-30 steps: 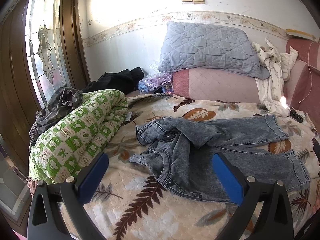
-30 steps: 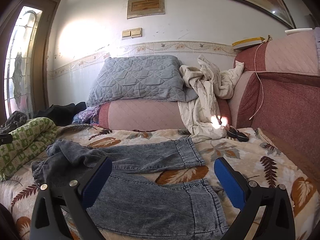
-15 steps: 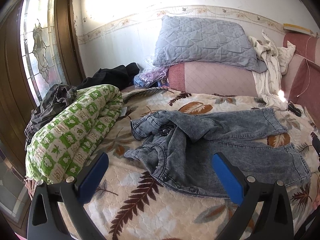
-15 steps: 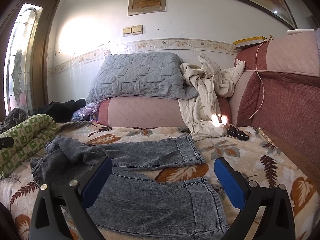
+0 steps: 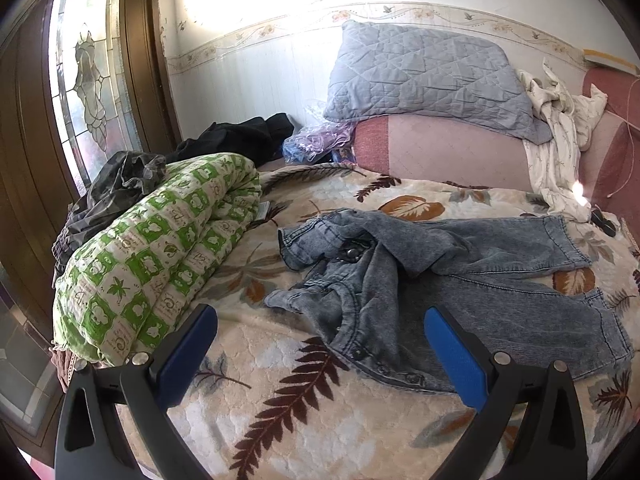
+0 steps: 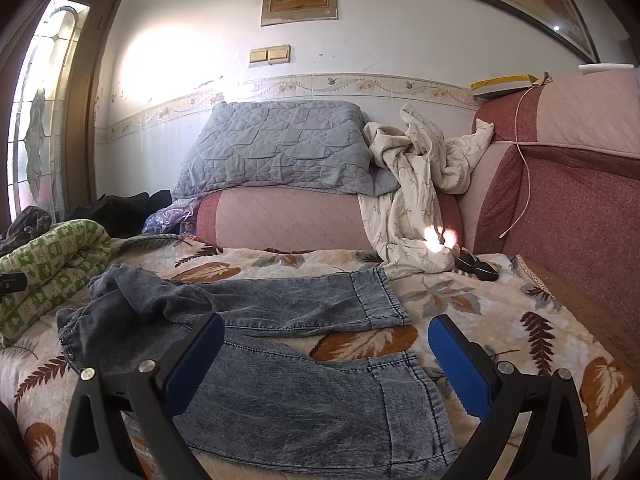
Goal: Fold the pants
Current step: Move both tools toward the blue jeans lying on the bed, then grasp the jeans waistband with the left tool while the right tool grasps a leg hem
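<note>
Left jaws: the left gripper (image 5: 320,356) hangs with jaws wide apart and nothing between them, above the bed (image 5: 280,412) just short of the waistband.
Right jaws: the right gripper (image 6: 326,360) also has its jaws spread and empty, over the near leg's cuff.
Pants: the pants (image 5: 452,292) lie on the bed, waist bunched and twisted toward the quilt (image 5: 160,264), legs splayed apart toward the sofa (image 6: 568,216); the far leg's top is rolled over itself.
Handling: soft, limp denim with some weight, I judge; it should drape and drag rather than slide, and thick seams give a firm bite.
Where to grip: probably the waistband edge near the snaps (image 5: 356,354) for the left, the near cuff (image 6: 412,396) for the right, so the crumpled top can be pulled flat first.
Change: the left view now sits a little closer and lower over the waist than a second ago; the pants lie as before, untouched.
</note>
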